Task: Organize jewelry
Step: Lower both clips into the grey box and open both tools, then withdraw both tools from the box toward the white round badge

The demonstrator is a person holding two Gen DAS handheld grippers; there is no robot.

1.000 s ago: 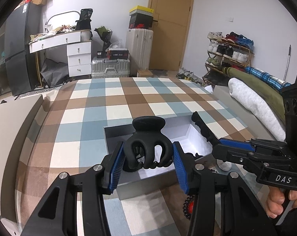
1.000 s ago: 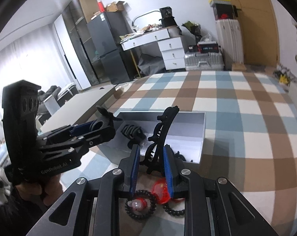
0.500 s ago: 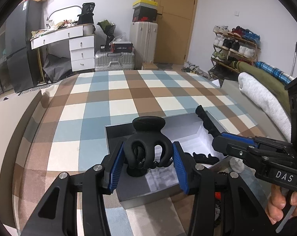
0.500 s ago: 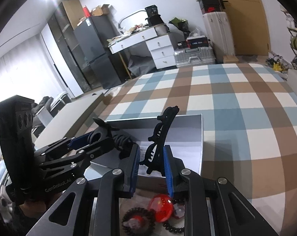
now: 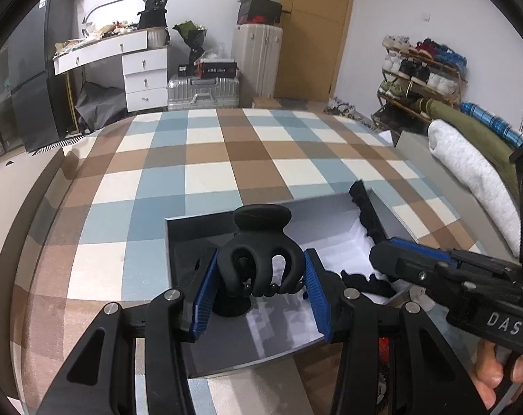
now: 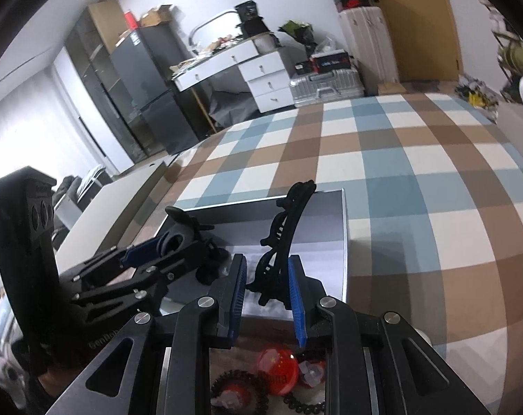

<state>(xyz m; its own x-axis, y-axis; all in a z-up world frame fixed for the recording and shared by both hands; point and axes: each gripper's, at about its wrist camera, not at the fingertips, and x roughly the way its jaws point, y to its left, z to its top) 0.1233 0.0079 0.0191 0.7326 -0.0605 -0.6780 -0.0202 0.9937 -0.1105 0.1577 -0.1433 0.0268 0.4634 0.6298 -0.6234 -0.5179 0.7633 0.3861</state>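
Note:
My left gripper [image 5: 261,276] is shut on a black claw hair clip [image 5: 261,228], holding it upright just above the left part of an open grey box [image 5: 199,216] with a white lining. My right gripper [image 6: 266,269] has a slender black hair clip [image 6: 292,207] standing between its blue pads over the box's near edge. Its jaws are opening, and the clip still touches the pads. The left wrist view shows the right gripper [image 5: 382,252] coming in from the right. Another small black hair piece [image 5: 365,282] lies inside the box.
The box sits on a bed with a blue, brown and white plaid cover [image 5: 226,159]. A red round badge [image 6: 278,368] and dark beaded bracelets [image 6: 233,390] lie in front of the box beneath my right gripper. Rolled blankets [image 5: 469,166] line the bed's right side.
Both grippers have moved forward and slightly down, so they hang further over the box. The right gripper has rolled a little and its pads stand slightly wider apart.

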